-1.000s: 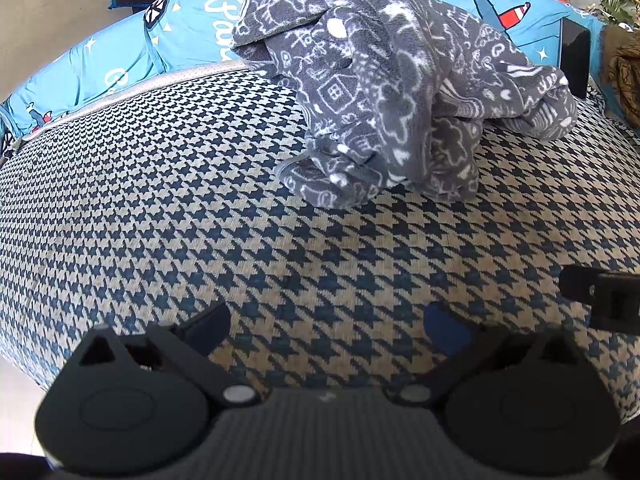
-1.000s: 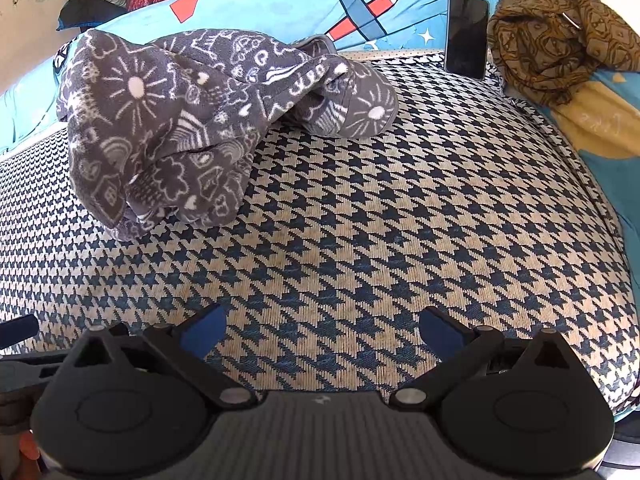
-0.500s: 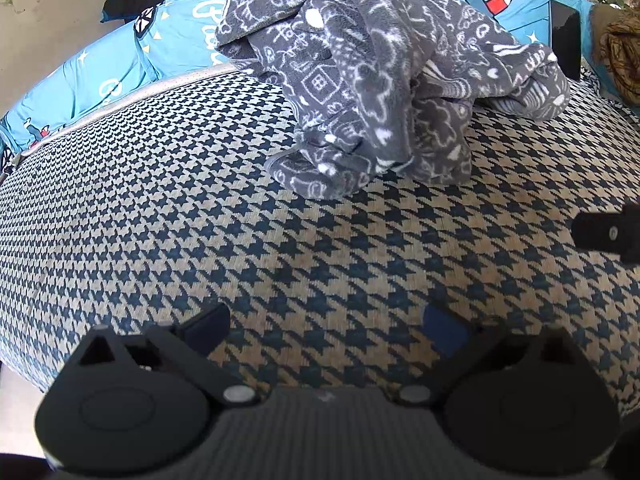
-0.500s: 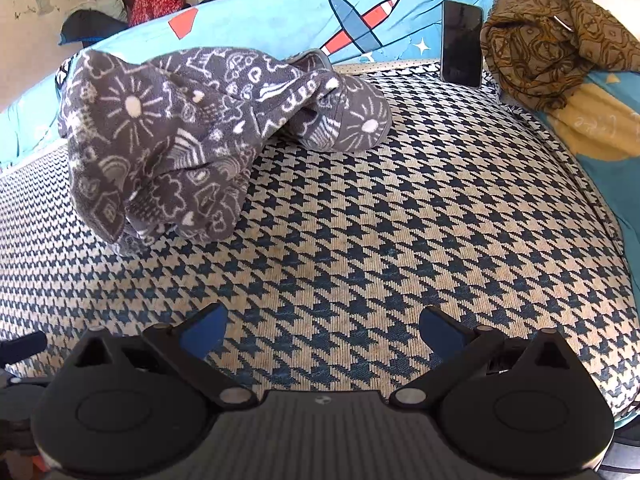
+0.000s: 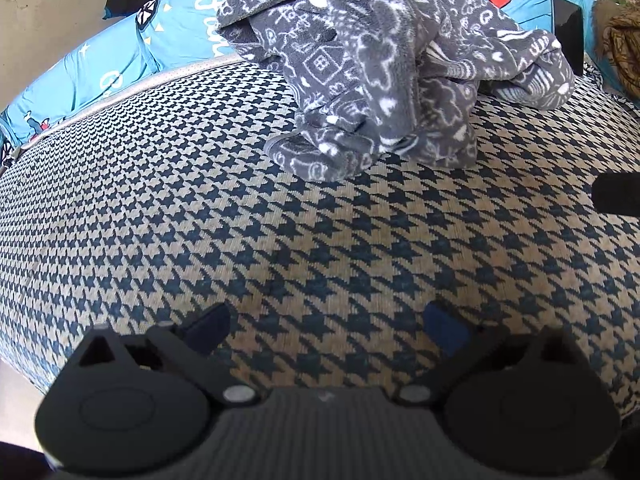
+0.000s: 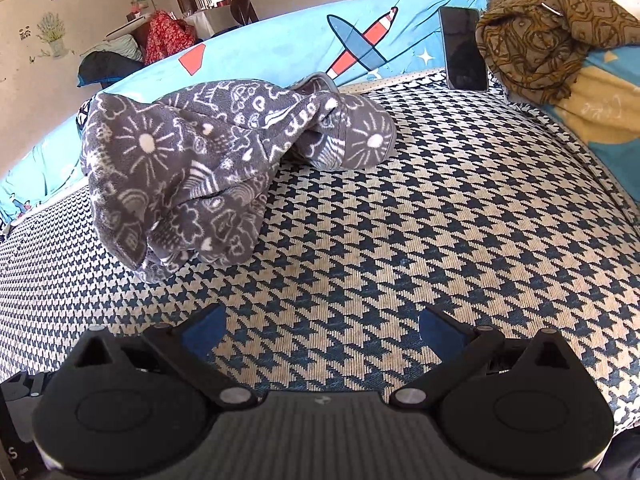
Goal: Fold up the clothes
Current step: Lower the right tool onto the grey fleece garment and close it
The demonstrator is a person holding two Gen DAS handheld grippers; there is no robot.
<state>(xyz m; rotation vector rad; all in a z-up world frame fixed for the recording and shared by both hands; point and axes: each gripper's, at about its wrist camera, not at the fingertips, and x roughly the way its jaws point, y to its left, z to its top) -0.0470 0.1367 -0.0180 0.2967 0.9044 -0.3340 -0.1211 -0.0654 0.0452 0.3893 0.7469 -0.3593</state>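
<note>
Crumpled garment waits unfolded

Grey fleece garment (image 5: 392,68) heaps toward the bed's (image 5: 160,208) far edge, ahead of both spread, empty tongs: left tongs (image 5: 326,322), right tongs (image 6: 322,326).

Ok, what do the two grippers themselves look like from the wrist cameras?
Both look alike: the left gripper and right gripper are matte black, with a ribbed centre body, two round side housings, silver pivot screws, and blue pads on the fingers.

The crumpled fleece garment (image 6: 224,168) lies on the sofa cushion (image 6: 440,216); behind-right stands a phone (image 6: 462,54) (leaning upright), beside a scarf (image 6: 548,28).
</note>
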